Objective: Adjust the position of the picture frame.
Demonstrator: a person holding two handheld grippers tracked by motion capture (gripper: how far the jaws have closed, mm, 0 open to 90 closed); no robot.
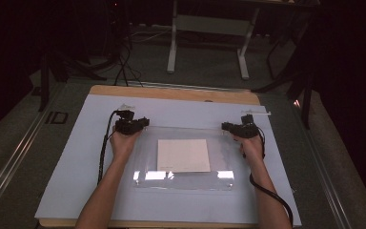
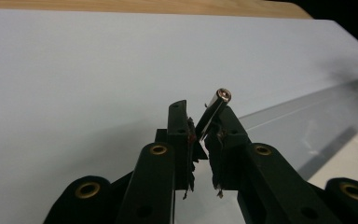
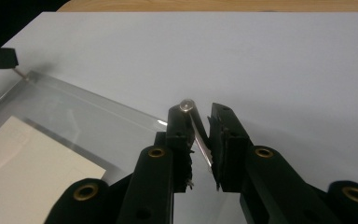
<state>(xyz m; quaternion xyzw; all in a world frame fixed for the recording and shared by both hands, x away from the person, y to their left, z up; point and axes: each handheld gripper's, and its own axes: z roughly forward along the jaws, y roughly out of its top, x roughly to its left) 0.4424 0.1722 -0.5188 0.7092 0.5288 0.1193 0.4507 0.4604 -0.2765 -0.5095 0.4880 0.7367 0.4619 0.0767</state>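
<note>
Probably a lab — cables [image 1: 124,62], bench frame [image 1: 207,33]

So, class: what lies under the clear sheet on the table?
Under the clear sheet lies a pale square paper, seen through it, on the white board. Glare along the near edge hides what is there.

A thin metal pin [image 2: 213,113] is leaning slantwise between the left gripper [image 2: 204,115]'s narrowly parted jaws, above the pale sheet [image 2: 84,74].

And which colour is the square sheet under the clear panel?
Cream-white square sheet, best in the high view.
</note>
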